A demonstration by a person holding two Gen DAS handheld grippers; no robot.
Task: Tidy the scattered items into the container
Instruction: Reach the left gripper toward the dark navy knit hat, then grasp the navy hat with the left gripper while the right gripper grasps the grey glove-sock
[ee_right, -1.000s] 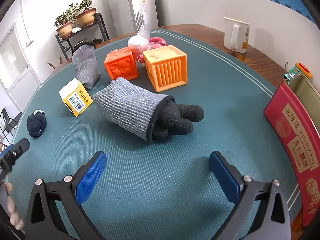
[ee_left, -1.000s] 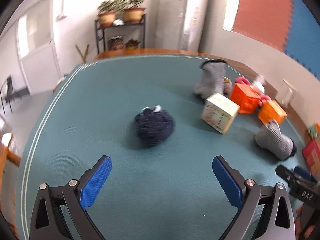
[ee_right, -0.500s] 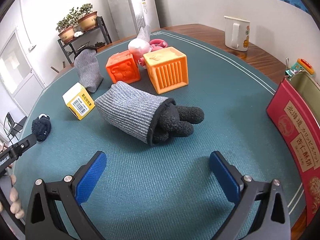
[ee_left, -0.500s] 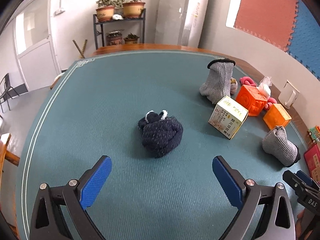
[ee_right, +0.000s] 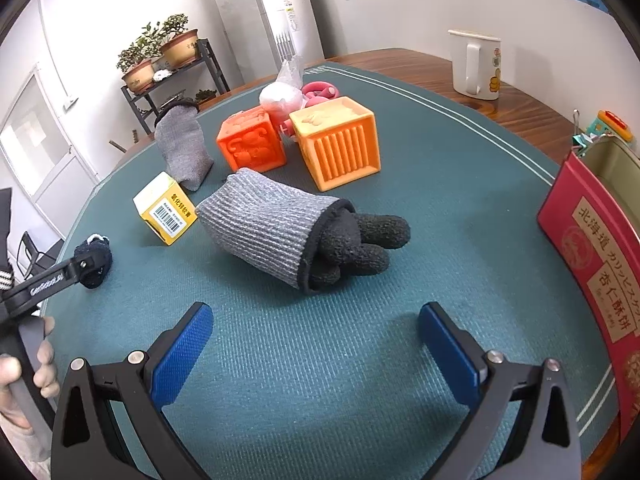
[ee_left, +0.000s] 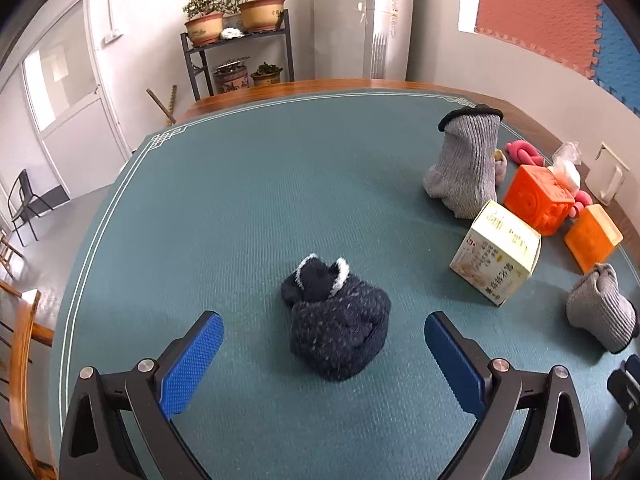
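Teal felt table point(ee_left: 260, 200) is strewn with items. Both jaws are spread wide: left gripper point(ee_left: 324, 344) frames a navy sock bundle point(ee_left: 338, 326); right gripper point(ee_right: 316, 330) faces a grey glove point(ee_right: 288, 228) beside the red tin point(ee_right: 596, 248).

a wooden table point(ee_right: 532, 114) carries a teal mat point(ee_left: 248, 200). on the mat lie a navy sock bundle point(ee_left: 336, 328), grey gloves point(ee_right: 280, 232), a yellow box point(ee_right: 166, 208) and orange cubes point(ee_right: 338, 148). a white mug point(ee_right: 476, 64) stands on bare wood.

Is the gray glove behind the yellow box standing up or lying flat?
Standing up. The gray glove sits upright on the green mat, its black-edged cuff opening at the top, just behind the yellow box.
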